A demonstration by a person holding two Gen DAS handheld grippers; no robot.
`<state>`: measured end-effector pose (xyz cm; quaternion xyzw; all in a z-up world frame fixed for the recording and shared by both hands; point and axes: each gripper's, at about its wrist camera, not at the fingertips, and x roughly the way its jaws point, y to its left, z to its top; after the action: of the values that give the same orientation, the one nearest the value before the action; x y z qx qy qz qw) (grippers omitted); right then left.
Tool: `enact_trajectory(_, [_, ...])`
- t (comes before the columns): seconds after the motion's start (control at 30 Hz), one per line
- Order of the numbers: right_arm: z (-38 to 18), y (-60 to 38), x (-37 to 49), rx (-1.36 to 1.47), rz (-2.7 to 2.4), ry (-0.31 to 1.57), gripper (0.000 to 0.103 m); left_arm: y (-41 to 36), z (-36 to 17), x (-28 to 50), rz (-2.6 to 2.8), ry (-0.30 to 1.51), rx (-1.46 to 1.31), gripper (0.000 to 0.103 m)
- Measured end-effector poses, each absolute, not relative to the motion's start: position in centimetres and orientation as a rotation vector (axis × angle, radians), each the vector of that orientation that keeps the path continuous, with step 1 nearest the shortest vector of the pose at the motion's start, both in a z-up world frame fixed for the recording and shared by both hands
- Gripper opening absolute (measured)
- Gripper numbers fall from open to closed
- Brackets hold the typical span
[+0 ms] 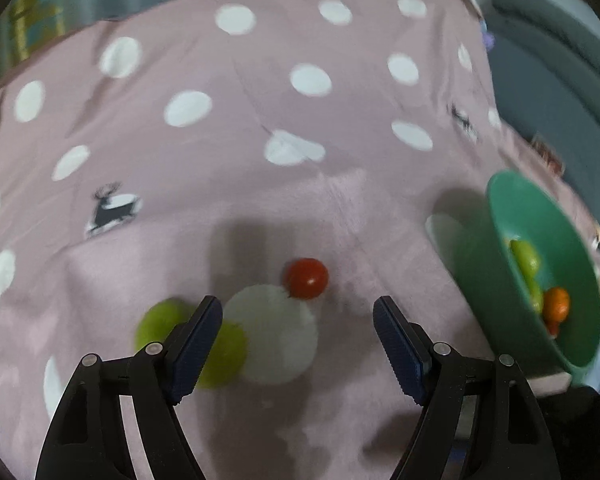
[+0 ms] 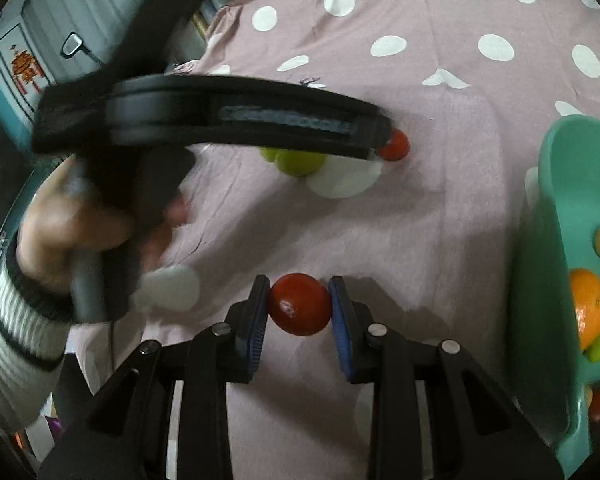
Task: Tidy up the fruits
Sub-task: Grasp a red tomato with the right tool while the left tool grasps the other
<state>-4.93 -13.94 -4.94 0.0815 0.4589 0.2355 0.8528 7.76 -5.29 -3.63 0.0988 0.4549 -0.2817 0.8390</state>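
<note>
Left wrist view: we find the left tongs (image 1: 298, 344) open and empty over a small red fruit (image 1: 306, 279) on the pink cloth (image 1: 220, 120); smooth, likely slippery.
Right wrist view: the right tongs (image 2: 299, 306) clamp another red fruit (image 2: 299, 305) across its widest girth; we judge it light, bruisable.

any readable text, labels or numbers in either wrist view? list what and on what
None can be read.
Red and gold hanging decoration on the cabinet door at the left of the right wrist view: it may carry characters, too blurred to read.
Pink cloth: white dots and deer figures only, no words.
Green bowl, both grippers: no markings visible.
</note>
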Motion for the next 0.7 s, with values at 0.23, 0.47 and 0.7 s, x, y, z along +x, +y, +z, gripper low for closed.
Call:
enact_trajectory(0.23, [-4.7, -14.2, -5.6, 0.209, 0.546, 0.929, 0.031, -7.5, -5.9, 9.9, -0.561, 1.016, 0.263, 0.062])
enact_trajectory(0.47, [-5.1, -14.4, -5.7, 0.242, 0.555, 0.925, 0.032, -8.6, -6.6, 10.4, -0.575, 1.013, 0.288, 0.040])
enact_trajectory(0.7, [-4.8, -14.7, -6.0, 0.244, 0.551, 0.914, 0.032, -8.2, -6.4, 10.7, -0.587, 1.012, 0.258, 0.028])
